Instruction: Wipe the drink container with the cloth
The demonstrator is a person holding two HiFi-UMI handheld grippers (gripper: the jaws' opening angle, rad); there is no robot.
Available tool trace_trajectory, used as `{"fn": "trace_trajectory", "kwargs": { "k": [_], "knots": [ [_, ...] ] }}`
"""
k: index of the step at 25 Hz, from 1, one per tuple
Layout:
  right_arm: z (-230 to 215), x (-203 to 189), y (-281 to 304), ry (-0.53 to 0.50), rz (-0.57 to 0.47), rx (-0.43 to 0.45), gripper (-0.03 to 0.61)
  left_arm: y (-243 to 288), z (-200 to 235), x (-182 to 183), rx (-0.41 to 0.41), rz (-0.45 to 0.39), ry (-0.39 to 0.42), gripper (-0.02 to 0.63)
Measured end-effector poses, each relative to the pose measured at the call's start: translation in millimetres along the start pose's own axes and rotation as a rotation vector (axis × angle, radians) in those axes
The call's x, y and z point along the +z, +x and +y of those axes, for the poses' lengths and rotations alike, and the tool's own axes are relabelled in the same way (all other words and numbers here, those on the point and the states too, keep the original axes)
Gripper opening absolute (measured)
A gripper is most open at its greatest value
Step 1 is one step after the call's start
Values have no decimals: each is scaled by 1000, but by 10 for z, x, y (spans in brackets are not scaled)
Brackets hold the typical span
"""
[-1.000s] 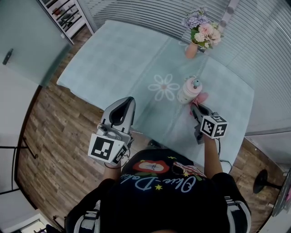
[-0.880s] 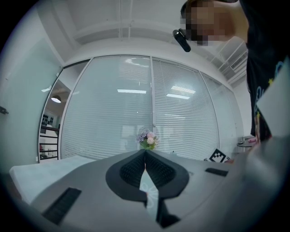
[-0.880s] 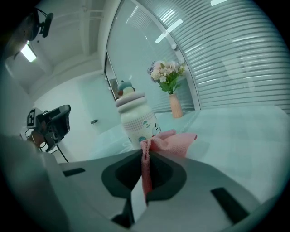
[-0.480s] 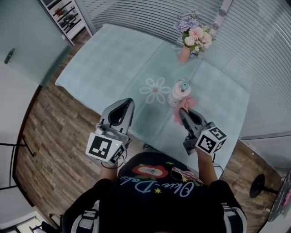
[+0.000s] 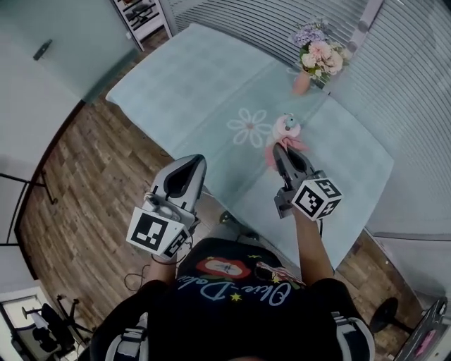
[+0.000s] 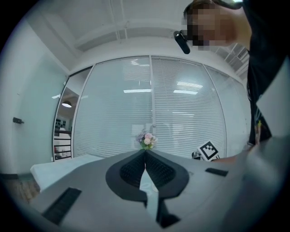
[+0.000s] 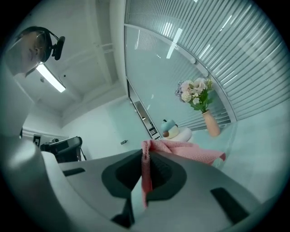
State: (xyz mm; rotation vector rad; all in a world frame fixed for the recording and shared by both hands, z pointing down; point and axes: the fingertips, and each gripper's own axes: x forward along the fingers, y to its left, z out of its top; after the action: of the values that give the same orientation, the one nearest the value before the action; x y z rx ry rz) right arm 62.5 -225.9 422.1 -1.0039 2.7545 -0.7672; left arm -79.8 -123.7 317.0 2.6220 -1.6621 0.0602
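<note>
**Pale counter, pink cloth pinched beside the drink container**

Pale blue-green and printed with a white daisy (image 5: 249, 127), the counter (image 5: 204, 77) stands over wood flooring (image 5: 77, 183) before a wall of slatted blinds (image 5: 282, 21). On it the drink container (image 5: 286, 127) stands upright near the daisy, a whitish bottle with a teal cap. The cloth (image 5: 270, 156), pink and waffle-textured, lies bunched at the container's near side; the right gripper view shows the cloth (image 7: 188, 150) stretched across the bottle's lower part, though whether the two touch cannot be told.

The right hand-held gripper (image 5: 280, 147) points at the container with its tips just short of it, the forearm (image 5: 311, 243) reaching out from the body and the marker cube (image 5: 316, 198) turned upward. Its jaws are closed on a fold of the cloth, which hangs down between them.

The left hand-held gripper (image 5: 199, 159) is held low over the counter's near edge, well apart from the container, its cube (image 5: 155, 233) close to the person's chest. Its jaws are pressed together with nothing between them.

Beyond the container, a peach vase (image 5: 302, 82) of pink and lilac flowers (image 5: 320, 53) stands at the counter's far edge.
</note>
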Motion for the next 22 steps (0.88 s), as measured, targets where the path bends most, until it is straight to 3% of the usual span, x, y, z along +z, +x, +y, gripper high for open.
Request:
{"fn": "trace_trajectory", "kwargs": {
  "k": [4,8,13,17,22],
  "knots": [
    [-36,-4,27,-18,-29,-42,12,-222,41,-71,47,0,-6,5],
    [-92,-43,86,-3,-43,-84,12,-129,106,-121,15,-15,-25,5],
    [-70,-133,190,-11,-35,-144,12,138,185,-97,-117,-32,-25,5],
    [-170,-183,231,13,-68,-249,12,414,362,-44,-243,-31,-26,5],
    [-224,-297,307,36,-78,-348,12,621,713,-49,-313,-28,-31,5]
  ]
}}
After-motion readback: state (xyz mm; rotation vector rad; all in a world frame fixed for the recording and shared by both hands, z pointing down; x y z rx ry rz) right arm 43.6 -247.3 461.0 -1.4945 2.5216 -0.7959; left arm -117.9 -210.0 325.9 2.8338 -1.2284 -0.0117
